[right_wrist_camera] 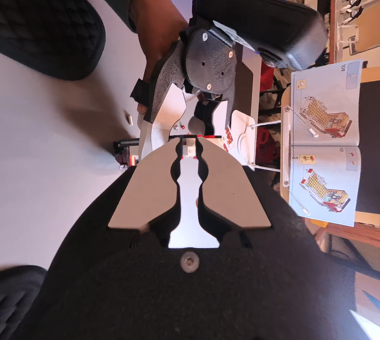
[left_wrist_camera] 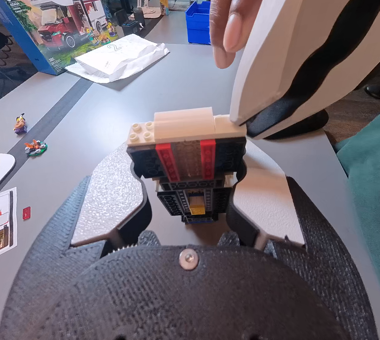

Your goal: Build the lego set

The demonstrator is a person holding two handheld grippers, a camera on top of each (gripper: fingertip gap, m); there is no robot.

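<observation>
Lego model (left_wrist_camera: 186,167), studded blocky plastic, clamped by left gripper (left_wrist_camera: 188,173); right gripper (right_wrist_camera: 189,145) narrowly parted.

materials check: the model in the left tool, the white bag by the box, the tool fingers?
Lego model: hard moulded plastic, glossy, going by its studs and crisp edges.
White bag: looks like paper, matte with sharp creases.
Left tool fingers: rigid white plastic with a pebbled face, likely printed; black ribbed body behind.

I saw lego model (left_wrist_camera: 186,161): black underside, red strips, white top. Table (left_wrist_camera: 185,83) grey. Bin (left_wrist_camera: 197,21) blue.
</observation>
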